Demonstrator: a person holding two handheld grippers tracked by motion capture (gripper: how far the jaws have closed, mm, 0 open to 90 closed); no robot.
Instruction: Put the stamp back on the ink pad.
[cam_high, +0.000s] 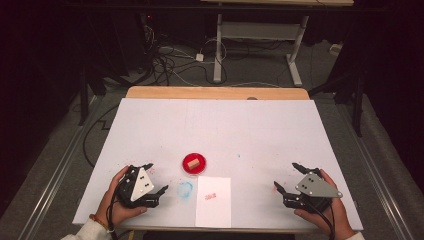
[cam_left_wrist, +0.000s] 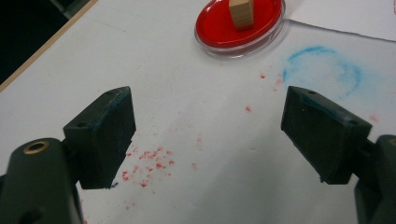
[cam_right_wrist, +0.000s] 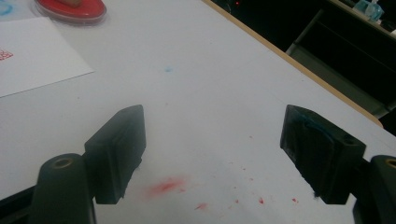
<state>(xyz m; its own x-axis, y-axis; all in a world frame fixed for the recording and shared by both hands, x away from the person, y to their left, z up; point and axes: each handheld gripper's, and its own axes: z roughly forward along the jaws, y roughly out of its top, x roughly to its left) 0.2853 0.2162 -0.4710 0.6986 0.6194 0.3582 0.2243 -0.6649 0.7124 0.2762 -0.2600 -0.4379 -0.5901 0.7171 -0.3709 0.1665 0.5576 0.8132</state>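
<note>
A round red ink pad (cam_high: 194, 163) (cam_left_wrist: 239, 23) (cam_right_wrist: 70, 9) lies near the table's front middle, with a small wooden stamp block (cam_high: 194, 162) (cam_left_wrist: 241, 12) standing on it. Just in front of it lies a white sheet of paper (cam_high: 213, 201) (cam_right_wrist: 28, 60) bearing a red stamp print (cam_high: 210, 196). My left gripper (cam_high: 155, 177) (cam_left_wrist: 208, 135) rests open at the front left, its jaws wide apart and empty, aimed toward the pad. Over at the front right, my right gripper (cam_high: 286, 176) (cam_right_wrist: 212, 149) is open too, holding nothing.
The white table top (cam_high: 215, 130) carries a blue ink ring (cam_high: 185, 189) (cam_left_wrist: 322, 70) beside the paper and red ink specks (cam_left_wrist: 149, 163) (cam_right_wrist: 166, 185) near both grippers. A wooden edge (cam_high: 215, 92) runs along the far side. Beyond stand a desk frame (cam_high: 260, 45) and floor cables.
</note>
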